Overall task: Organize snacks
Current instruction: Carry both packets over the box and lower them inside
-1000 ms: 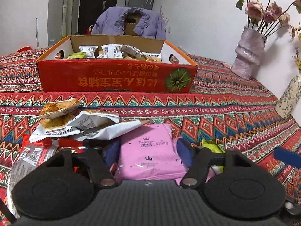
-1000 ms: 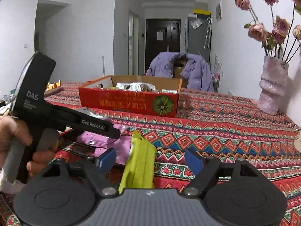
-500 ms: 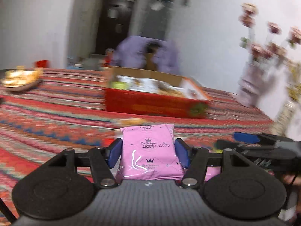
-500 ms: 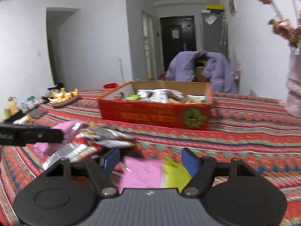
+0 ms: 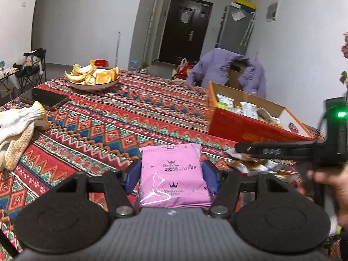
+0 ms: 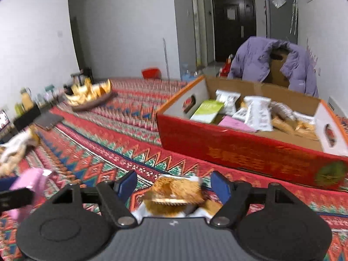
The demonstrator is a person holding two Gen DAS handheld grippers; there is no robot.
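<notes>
We saw a table draped in a red, teal and blue zigzag-patterned cloth [image 5: 134, 117] in a white-walled room with a dark door [image 5: 183, 29] at the far end. Our left gripper [image 5: 171, 174] had its blue pads clamped on a pink snack packet [image 5: 174, 174], held above the cloth. Our right gripper [image 6: 174, 187] had its jaws apart around a brown-and-white snack packet [image 6: 176, 192]; we could not tell whether the pads touched it. A red cardboard box [image 6: 250, 150] holding assorted packets stood on the cloth beyond. A bowl of orange peels [image 5: 93, 78], a dark phone [image 5: 44, 97] and white work gloves [image 5: 19, 126] lay toward the left. A purple jacket [image 6: 271, 63] hung behind the box.
</notes>
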